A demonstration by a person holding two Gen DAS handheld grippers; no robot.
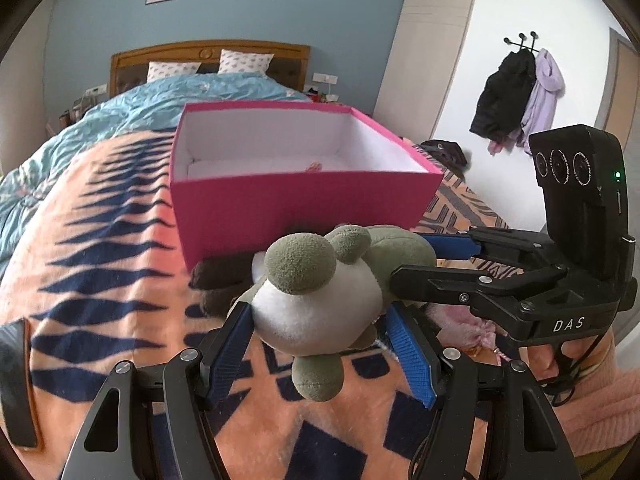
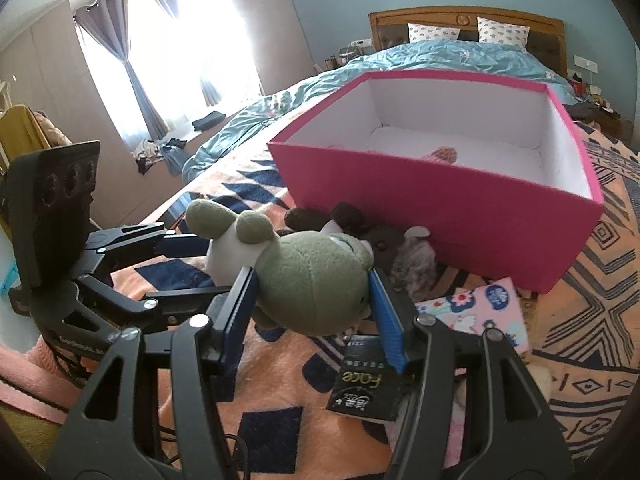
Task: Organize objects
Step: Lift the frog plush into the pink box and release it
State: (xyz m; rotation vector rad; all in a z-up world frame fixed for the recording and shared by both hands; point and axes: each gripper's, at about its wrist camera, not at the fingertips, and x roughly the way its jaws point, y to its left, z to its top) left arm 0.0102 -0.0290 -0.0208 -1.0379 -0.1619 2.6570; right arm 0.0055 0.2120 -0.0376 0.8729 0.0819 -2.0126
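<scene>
Above blanket (image 1: 100, 280), both tongs (image 1: 320, 340) grip green plush (image 1: 320, 300) nr pink box (image 1: 300, 208).

Plush (image 1: 320, 292) green, white belly; box (image 1: 296, 208) pink, white inside; blanket (image 1: 100, 240) orange, navy pattern; duvet (image 2: 440, 54) blue.

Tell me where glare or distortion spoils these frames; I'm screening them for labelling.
Right wrist view: the window is blown out white, washing the curtains. Left wrist view: evenly lit, no glare. Both: fisheye bends the room and the box, dark corners; the plush stays sharp.
</scene>
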